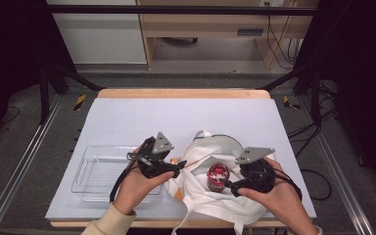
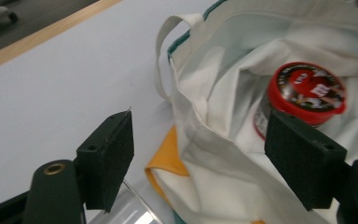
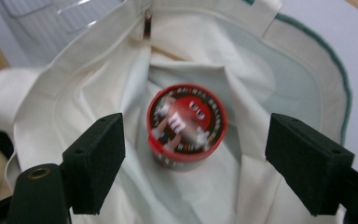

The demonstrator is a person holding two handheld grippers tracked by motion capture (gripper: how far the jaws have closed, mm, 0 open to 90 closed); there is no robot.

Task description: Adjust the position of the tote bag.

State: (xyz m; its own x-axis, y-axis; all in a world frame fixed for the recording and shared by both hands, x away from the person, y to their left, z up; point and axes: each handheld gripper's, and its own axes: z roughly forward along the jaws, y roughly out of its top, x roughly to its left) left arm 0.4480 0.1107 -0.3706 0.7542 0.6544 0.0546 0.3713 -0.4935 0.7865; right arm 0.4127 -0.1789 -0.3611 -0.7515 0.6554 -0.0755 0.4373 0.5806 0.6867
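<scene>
A white cloth tote bag (image 1: 203, 149) with green trim lies open near the table's front edge. A can with a red printed lid (image 1: 218, 175) stands upright inside it. My left gripper (image 1: 178, 166) hovers at the bag's left rim, open with nothing between its pads. In the left gripper view the bag's rim (image 2: 200, 126) runs between the jaws and the can (image 2: 307, 91) sits beyond the right jaw. My right gripper (image 1: 228, 185) is at the bag's right side, open. In the right gripper view its jaws (image 3: 198, 149) stand wide, apart from the can (image 3: 186, 121), over the bag's mouth.
A clear plastic tray (image 1: 95, 171) sits left of the bag, just under the left hand. An orange piece (image 2: 165, 156) pokes out under the bag's left corner. The pale sheet on the table (image 1: 176, 115) stretches beyond the bag to the wooden far edge (image 1: 183, 93).
</scene>
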